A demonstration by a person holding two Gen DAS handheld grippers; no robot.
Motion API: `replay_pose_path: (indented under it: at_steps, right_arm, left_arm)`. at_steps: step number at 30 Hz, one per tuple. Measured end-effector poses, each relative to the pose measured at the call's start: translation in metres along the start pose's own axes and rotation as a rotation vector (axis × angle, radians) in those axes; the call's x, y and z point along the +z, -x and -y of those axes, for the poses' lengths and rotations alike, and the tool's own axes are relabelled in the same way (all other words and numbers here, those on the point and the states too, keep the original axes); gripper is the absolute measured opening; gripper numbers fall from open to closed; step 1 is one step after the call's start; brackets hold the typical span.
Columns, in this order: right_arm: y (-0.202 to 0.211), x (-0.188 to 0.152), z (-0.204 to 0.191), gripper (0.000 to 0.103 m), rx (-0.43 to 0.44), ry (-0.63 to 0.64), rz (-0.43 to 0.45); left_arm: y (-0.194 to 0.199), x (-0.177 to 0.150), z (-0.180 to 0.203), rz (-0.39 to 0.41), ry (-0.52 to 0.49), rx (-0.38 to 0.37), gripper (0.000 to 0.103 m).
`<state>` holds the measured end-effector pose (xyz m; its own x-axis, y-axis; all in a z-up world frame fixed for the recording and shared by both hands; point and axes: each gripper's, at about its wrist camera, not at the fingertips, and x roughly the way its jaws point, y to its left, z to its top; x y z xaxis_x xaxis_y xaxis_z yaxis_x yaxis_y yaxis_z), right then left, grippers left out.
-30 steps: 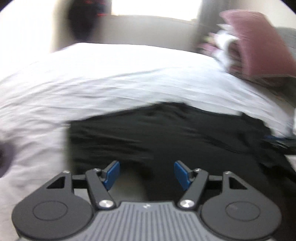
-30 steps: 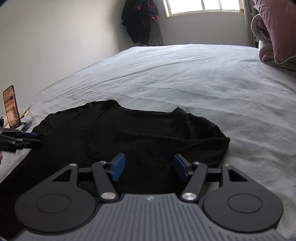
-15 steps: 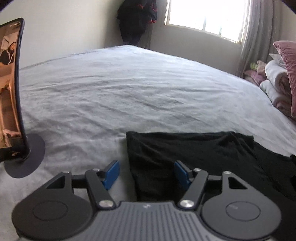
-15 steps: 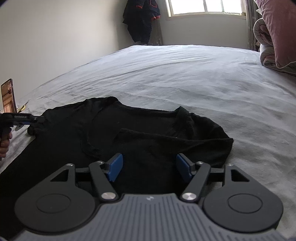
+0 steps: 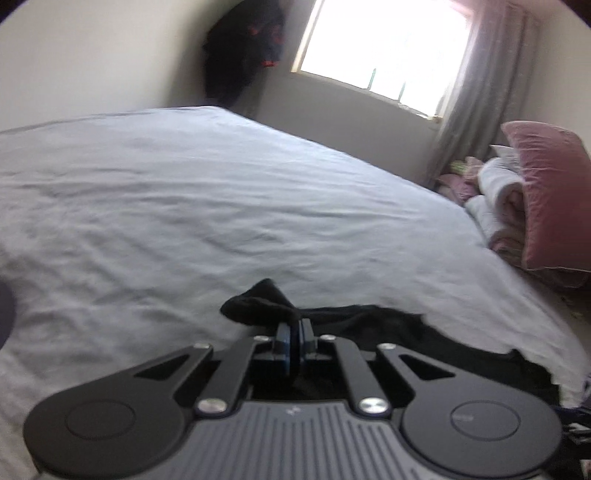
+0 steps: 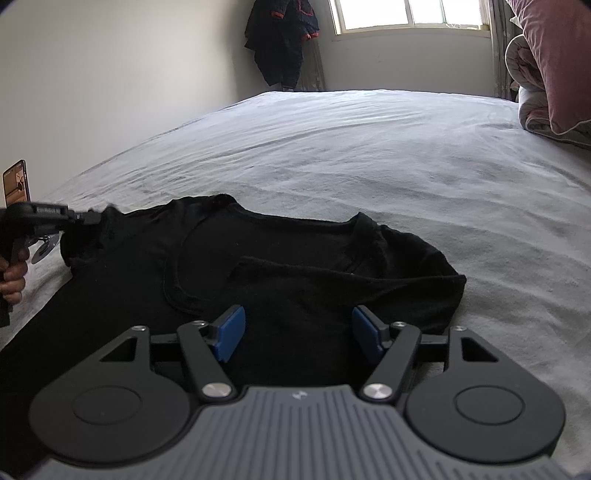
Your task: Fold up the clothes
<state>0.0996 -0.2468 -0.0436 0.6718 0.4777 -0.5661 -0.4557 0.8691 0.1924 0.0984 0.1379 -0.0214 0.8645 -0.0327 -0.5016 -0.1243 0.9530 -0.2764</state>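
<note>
A black T-shirt [image 6: 295, 266] lies flat on the grey bed sheet [image 6: 406, 166], neck toward the far side, one sleeve folded in at the right. My left gripper [image 5: 294, 334] is shut on the shirt's left corner [image 5: 258, 306], and a bunch of black cloth sticks out past its blue pads. In the right wrist view that same left gripper [image 6: 86, 218] pinches the shirt's left shoulder edge, with a hand behind it. My right gripper [image 6: 299, 328] hovers open over the shirt's near middle, nothing between its pads.
A phone on a stand [image 6: 16, 182] sits at the bed's left edge. A pink pillow and rolled bedding [image 5: 535, 206] pile up at the right. Dark clothes [image 6: 284, 40] hang in the far corner beside the window [image 6: 406, 14].
My left gripper swung left to the shirt's corner and closed on it, bunching the cloth. The right gripper stayed where it was, open.
</note>
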Motion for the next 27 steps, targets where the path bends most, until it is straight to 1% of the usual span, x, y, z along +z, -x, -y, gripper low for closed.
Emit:
replay_pose_path:
  at_steps: [4, 11, 16, 19, 20, 21, 22, 23, 26, 27]
  right_arm:
    - [0.0, 0.0, 0.001, 0.069, 0.005, -0.006, 0.002]
    - [0.001, 0.0, 0.001, 0.069, 0.008, -0.011, 0.004]
    - [0.001, 0.0, 0.002, 0.069, 0.011, -0.014, 0.005]
    - [0.001, 0.0, 0.002, 0.069, 0.011, -0.013, 0.005]
    - [0.001, 0.0, 0.002, 0.069, 0.012, -0.014, 0.005]
    - [0.001, 0.0, 0.003, 0.069, 0.014, -0.015, 0.006]
    - [0.001, 0.0, 0.003, 0.069, 0.015, -0.017, 0.006]
    - [0.001, 0.0, 0.003, 0.069, 0.016, -0.017, 0.006]
    - [0.0, 0.0, 0.004, 0.069, 0.02, -0.019, 0.006]
    - [0.0, 0.0, 0.004, 0.069, 0.021, -0.019, 0.006]
  left_arm:
    - [0.001, 0.005, 0.032, -0.017, -0.047, -0.073, 0.004]
    - [-0.006, -0.004, 0.073, -0.067, -0.077, -0.17, 0.004]
    - [-0.009, -0.018, 0.088, -0.113, -0.074, -0.234, 0.004]
    - [-0.012, -0.027, 0.093, -0.139, -0.108, -0.255, 0.005]
    - [-0.013, -0.028, 0.093, -0.15, -0.112, -0.272, 0.007]
    - [-0.013, -0.029, 0.092, -0.161, -0.114, -0.288, 0.012]
    - [-0.011, -0.028, 0.091, -0.149, -0.108, -0.302, 0.016]
    - [-0.009, -0.027, 0.089, -0.138, -0.102, -0.316, 0.022]
    - [-0.004, -0.023, 0.083, -0.104, -0.083, -0.355, 0.023]
    - [-0.005, -0.021, 0.082, -0.099, -0.075, -0.352, 0.022]
